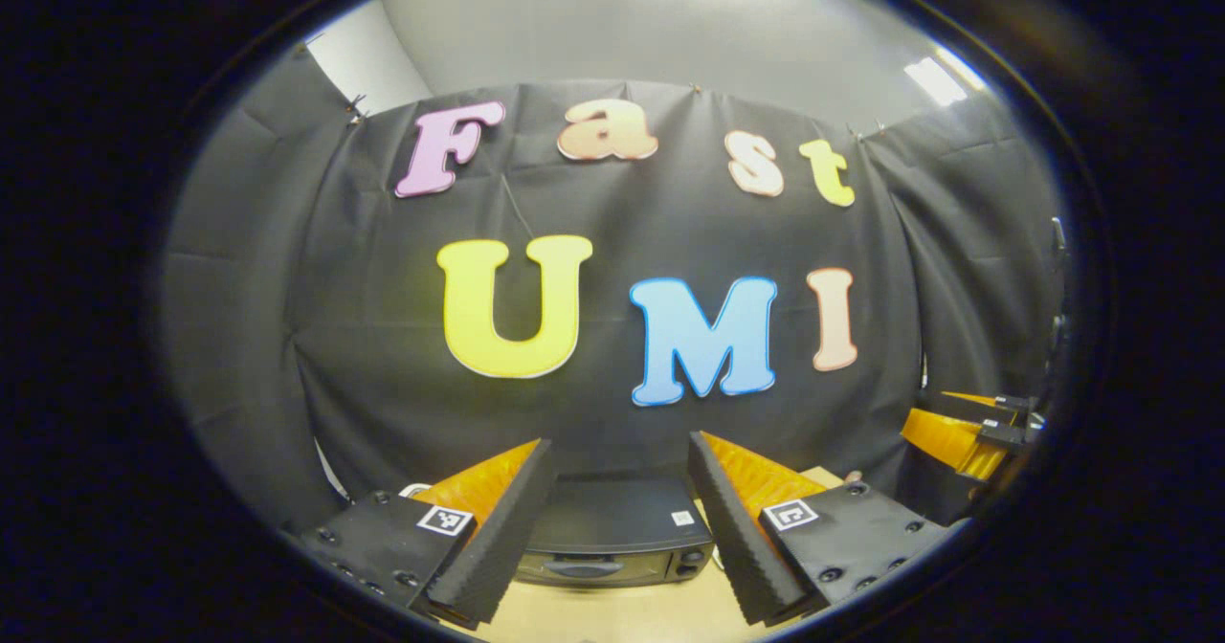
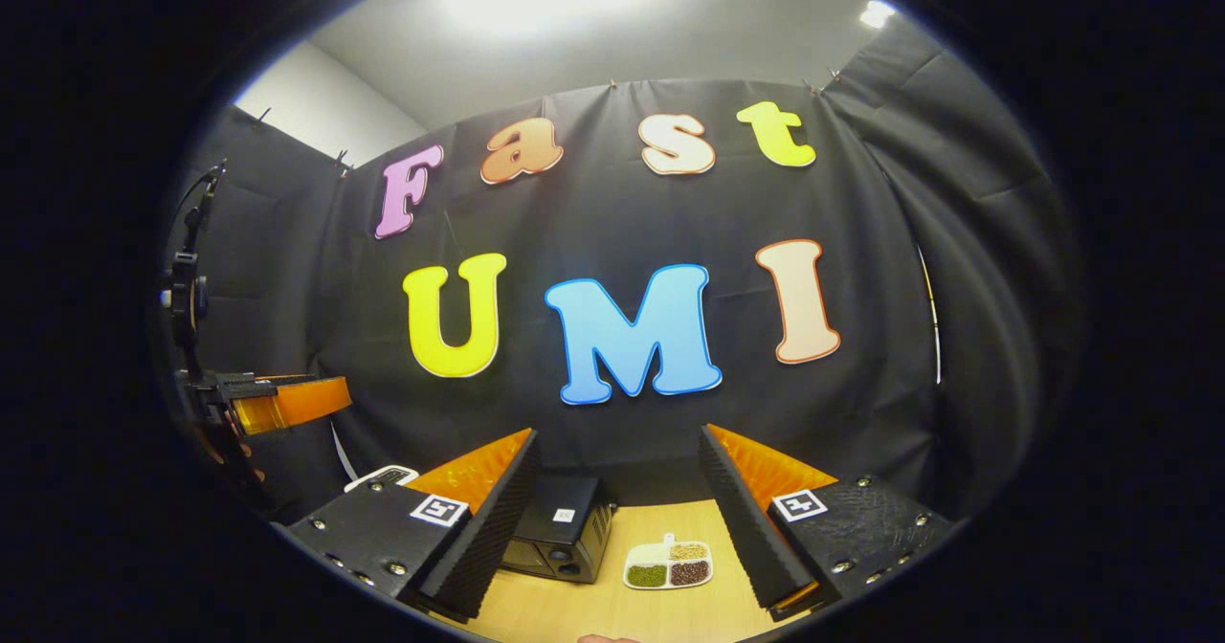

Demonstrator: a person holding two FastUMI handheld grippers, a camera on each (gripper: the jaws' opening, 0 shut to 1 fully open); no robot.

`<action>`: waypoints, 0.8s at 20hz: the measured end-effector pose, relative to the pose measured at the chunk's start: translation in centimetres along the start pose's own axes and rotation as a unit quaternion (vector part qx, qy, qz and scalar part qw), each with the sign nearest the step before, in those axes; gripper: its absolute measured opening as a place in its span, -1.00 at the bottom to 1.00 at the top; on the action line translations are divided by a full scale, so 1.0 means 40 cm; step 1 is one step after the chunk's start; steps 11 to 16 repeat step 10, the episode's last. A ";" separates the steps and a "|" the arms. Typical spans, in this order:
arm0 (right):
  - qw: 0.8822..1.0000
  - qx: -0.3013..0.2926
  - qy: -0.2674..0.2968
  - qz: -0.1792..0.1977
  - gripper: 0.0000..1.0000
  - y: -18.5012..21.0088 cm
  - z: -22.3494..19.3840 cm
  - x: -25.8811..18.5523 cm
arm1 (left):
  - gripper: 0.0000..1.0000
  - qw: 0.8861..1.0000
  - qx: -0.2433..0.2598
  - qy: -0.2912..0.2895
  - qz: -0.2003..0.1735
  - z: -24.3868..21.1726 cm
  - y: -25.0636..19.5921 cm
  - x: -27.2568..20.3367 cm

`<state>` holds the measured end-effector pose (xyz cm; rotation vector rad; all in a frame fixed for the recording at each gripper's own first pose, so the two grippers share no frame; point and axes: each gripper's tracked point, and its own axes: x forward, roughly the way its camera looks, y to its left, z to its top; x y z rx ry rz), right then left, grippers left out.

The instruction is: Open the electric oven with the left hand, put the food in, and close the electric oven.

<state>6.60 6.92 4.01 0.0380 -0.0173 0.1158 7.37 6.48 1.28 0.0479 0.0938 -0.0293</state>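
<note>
A black electric oven point(image 1: 617, 536) stands on the wooden table, its door shut, well below and ahead of my left gripper point(image 1: 620, 507), which is open and holds nothing. In the right gripper view the oven point(image 2: 560, 538) sits left of a white divided plate of food point(image 2: 669, 564) with green, brown and tan portions. My right gripper point(image 2: 620, 509) hangs high above them, open and without a load. The other gripper point(image 1: 967, 432) appears at the far right of the left gripper view, and the left one point(image 2: 278, 402) at the far left of the right gripper view.
The light wooden table point(image 2: 574, 609) runs up to the black cloth wall behind the oven. A white object point(image 2: 381, 476) lies at the table's left, partly hidden by my finger. A camera mount on a pole point(image 2: 184, 294) stands at the left edge.
</note>
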 end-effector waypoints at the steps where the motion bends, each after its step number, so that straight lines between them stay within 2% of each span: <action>1: 1.000 -0.004 0.000 -0.002 1.00 0.013 0.019 -0.015 | 0.96 1.000 0.002 -0.004 0.003 0.008 0.010 -0.020; 3: 1.000 -0.017 -0.006 -0.011 0.99 0.036 0.050 -0.041 | 0.96 1.000 -0.006 -0.005 0.006 0.006 0.026 -0.049; 5: 0.999 -0.025 -0.009 -0.019 0.99 0.064 0.061 -0.064 | 0.96 1.000 -0.022 -0.002 -0.007 0.000 0.033 -0.076; 10: 0.999 -0.032 -0.013 -0.032 1.00 0.126 0.071 -0.121 | 0.89 1.000 -0.024 -0.001 -0.020 -0.005 0.084 -0.129; 16: 0.999 -0.032 -0.013 -0.032 1.00 0.126 0.071 -0.121 | 0.89 1.000 -0.024 -0.001 -0.020 -0.005 0.084 -0.129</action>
